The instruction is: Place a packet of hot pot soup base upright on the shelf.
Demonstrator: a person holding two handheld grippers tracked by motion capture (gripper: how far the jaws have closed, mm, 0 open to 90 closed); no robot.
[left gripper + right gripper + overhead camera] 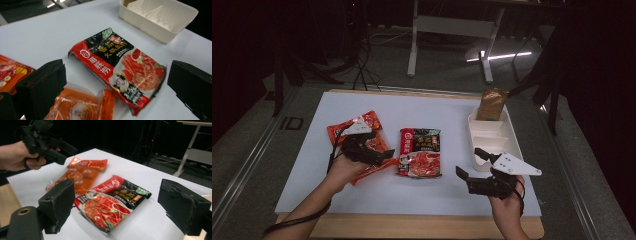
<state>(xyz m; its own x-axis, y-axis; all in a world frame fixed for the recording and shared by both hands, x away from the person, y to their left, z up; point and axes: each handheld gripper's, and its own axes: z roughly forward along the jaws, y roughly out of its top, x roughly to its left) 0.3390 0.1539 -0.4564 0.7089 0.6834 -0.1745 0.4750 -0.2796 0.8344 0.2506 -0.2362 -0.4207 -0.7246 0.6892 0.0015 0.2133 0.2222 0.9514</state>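
L tool (384, 155) jaws spread, empty, over orange pack (362, 135). R tool (469, 167) spread wide, empty, facing red-black pack (420, 152) on worktop (362, 195).

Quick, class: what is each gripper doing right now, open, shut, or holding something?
Left gripper: open, holding nothing, above the orange packet.
Right gripper: open, empty, near the red and black packet.

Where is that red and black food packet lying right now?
In the high view, the red and black packet lies flat mid-table, between the orange packet on its left and the white tray on its right.
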